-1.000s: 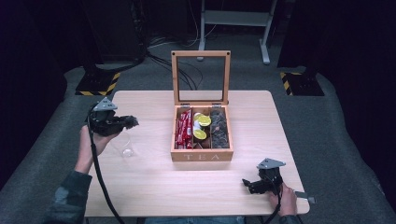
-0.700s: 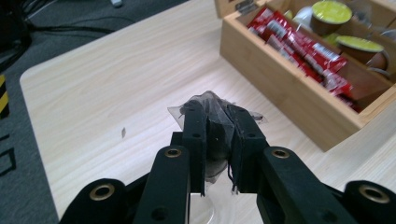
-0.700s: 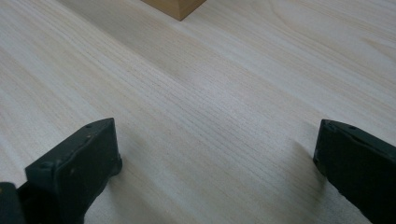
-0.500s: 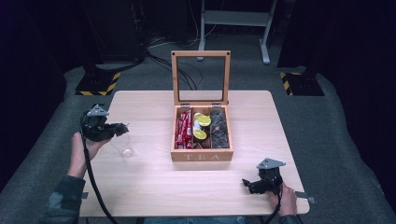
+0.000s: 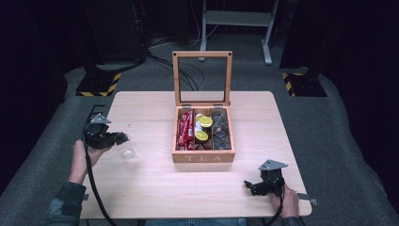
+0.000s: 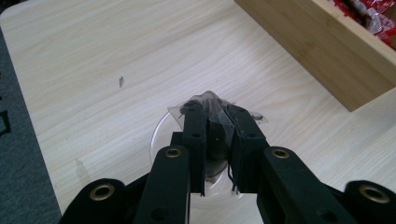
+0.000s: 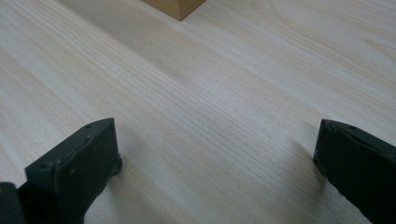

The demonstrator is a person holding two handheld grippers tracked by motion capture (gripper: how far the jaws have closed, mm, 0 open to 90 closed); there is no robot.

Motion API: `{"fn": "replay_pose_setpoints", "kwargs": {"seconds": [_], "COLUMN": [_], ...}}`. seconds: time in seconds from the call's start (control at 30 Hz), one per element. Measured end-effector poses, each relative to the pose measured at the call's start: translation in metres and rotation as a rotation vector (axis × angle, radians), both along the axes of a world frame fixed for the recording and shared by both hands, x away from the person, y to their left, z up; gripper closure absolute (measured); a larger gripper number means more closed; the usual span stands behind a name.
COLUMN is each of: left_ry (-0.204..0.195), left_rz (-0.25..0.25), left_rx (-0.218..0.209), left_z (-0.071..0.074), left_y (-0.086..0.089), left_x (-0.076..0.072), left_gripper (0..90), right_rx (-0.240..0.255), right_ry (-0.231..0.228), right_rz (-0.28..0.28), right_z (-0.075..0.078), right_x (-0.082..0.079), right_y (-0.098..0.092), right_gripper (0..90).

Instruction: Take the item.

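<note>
Since the earlier frame the left gripper [image 6: 217, 135] has descended, clamped on a light, soft, crinkly tea sachet [image 6: 210, 105] over the fragile glass [image 5: 126, 152], nine o'clock of the tea box [image 5: 203, 155]; hold its top edge. The right gripper [image 5: 256, 186] rests apart on the bench [image 5: 155, 188].

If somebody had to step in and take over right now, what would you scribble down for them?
Left gripper: fingers shut on a clear-wrapped dark tea bag, held just above a clear glass cup on the table.
Right gripper: open, holding nothing, low over the table's near right corner.
Wooden tea box: lid up, at mid-table, compartments stocked.
Done: tea bag picked up and brought over the cup.
Left: probably lower it into the cup and let go.
</note>
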State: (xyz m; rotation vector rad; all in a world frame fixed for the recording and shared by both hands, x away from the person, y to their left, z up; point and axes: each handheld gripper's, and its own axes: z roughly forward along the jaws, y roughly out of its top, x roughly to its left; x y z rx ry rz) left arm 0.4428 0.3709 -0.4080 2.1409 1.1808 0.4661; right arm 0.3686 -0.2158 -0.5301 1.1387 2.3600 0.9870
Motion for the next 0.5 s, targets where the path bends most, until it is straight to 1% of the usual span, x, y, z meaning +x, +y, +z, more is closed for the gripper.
{"fn": "replay_pose_setpoints", "kwargs": {"seconds": [0.03, 0.13, 0.2, 0.23, 0.27, 0.3, 0.33, 0.37, 0.4, 0.43, 0.47, 0.5], "left_ry": [0.001, 0.026, 0.022, 0.023, 0.035, 0.027, 0.044, 0.039, 0.049, 0.049, 0.05, 0.048], "left_rz": [0.0, -0.002, -0.001, 0.012, 0.001, 0.013, 0.0, 0.001, 0.0, 0.0, 0.008, 0.002], "left_rx": [0.004, 0.025, 0.019, 0.013, 0.025, 0.015, 0.026, 0.03, 0.032, 0.032, 0.019, 0.03], "left_z": [-0.002, -0.005, -0.006, -0.008, -0.007, -0.009, -0.009, -0.01, -0.01, -0.01, -0.012, -0.012], "left_y": [0.0, 0.001, 0.001, 0.0, 0.0, -0.001, -0.001, -0.001, -0.001, -0.001, -0.002, -0.002], "left_x": [0.0, 0.001, 0.002, 0.002, 0.002, 0.002, 0.003, 0.003, 0.003, 0.003, 0.004, 0.004], "left_gripper": [78.2, 78.2, 78.1, 78.1, 78.0, 78.0, 78.0, 77.9, 77.9, 77.8, 77.7, 77.6], "right_rx": [-0.001, 0.0, 0.0, -0.001, 0.0, 0.0, 0.0, 0.0, 0.001, 0.001, -0.002, 0.0], "right_ry": [0.0, 0.0, -0.001, 0.001, 0.0, 0.0, 0.0, 0.0, -0.002, -0.002, 0.002, 0.0], "right_rz": [0.001, 0.0, 0.0, 0.001, 0.0, 0.0, 0.0, 0.0, -0.001, -0.001, 0.001, 0.0], "right_z": [0.0, 0.0, 0.0, 0.0, 0.0, 0.0, 0.0, 0.0, 0.0, 0.0, 0.0, 0.0], "right_x": [0.0, 0.0, 0.0, 0.0, 0.0, 0.0, 0.0, 0.0, 0.0, 0.0, 0.0, 0.0], "right_y": [0.0, 0.0, 0.0, 0.0, 0.0, 0.0, 0.0, 0.0, 0.0, 0.0, 0.0, 0.0], "right_gripper": [0.0, 0.0, 0.0, 0.0, 0.0, 0.0, 0.0, 0.0, 0.0, 0.0, 0.0, 0.0]}}
